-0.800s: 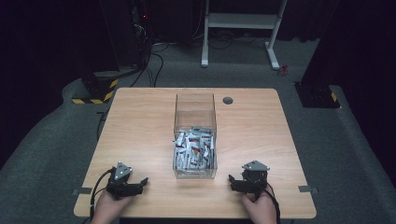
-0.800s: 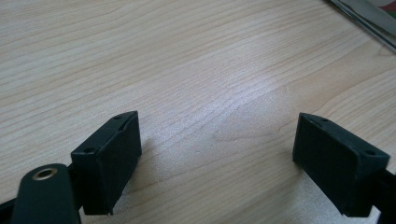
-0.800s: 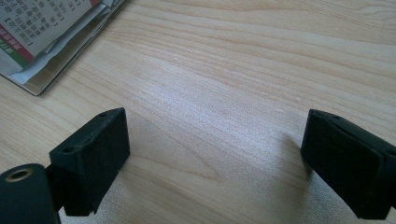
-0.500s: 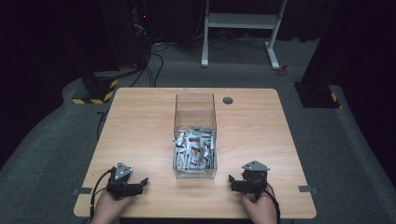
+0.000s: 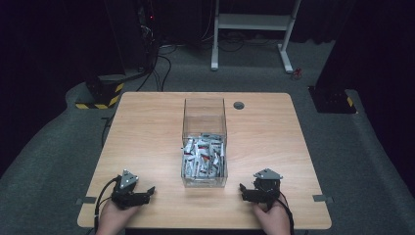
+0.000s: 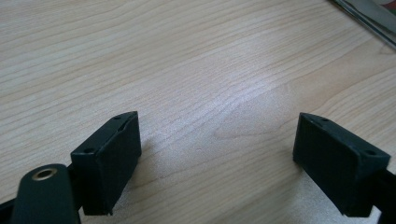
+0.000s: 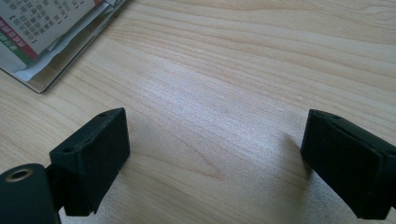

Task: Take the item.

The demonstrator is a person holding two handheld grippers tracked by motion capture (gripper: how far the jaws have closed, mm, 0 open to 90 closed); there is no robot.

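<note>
Resting at the lower frame edge, both the left gripper (image 5: pixel 147 192) and right gripper (image 5: pixel 243 190) are held with jaws released and empty, flanking the clear box (image 5: pixel 204 147) of packets (image 5: pixel 203 157), seemingly readied for reaching in.

High view overlooks table (image 5: pixel 147 132); gripper views skim it closely.

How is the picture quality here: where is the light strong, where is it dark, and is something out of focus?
High view: the wooden table is evenly lit, the floor behind is nearly black, and the packets in the clear box are too small to read. Left gripper view: a pale sheen on the wood, and the jaws look soft. Right gripper view: similar sheen; the print on the packets is blurred.
</note>
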